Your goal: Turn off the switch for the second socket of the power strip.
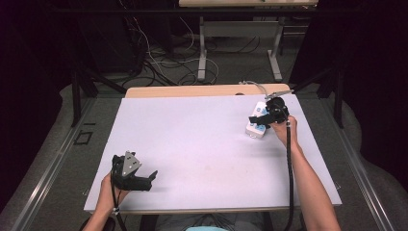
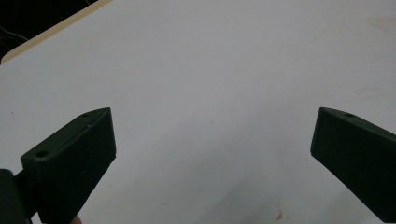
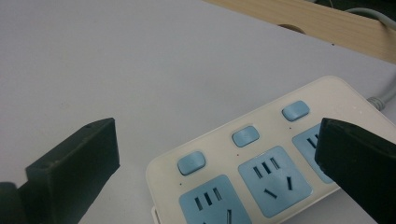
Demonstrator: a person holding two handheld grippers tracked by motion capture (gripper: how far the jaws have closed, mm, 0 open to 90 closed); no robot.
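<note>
A white power strip [image 1: 255, 126] with blue sockets and blue switches [image 3: 246, 136] lies at the table's far right, its grey cord [image 1: 255, 85] running off the back edge. My right gripper [image 1: 260, 119] hovers just over the strip, open; in the right gripper view [image 3: 212, 161] one jaw is out over bare table and the other over the strip's right sockets. My left gripper [image 1: 153, 176] rests near the front left of the table, open, with nothing but white tabletop between its jaws [image 2: 212, 161].
The white table [image 1: 202, 144] has a wooden strip [image 1: 192, 90] along its back edge. Beyond it the floor holds tangled cables [image 1: 163, 62] and another table's legs [image 1: 202, 53]. Dark frames stand on both sides.
</note>
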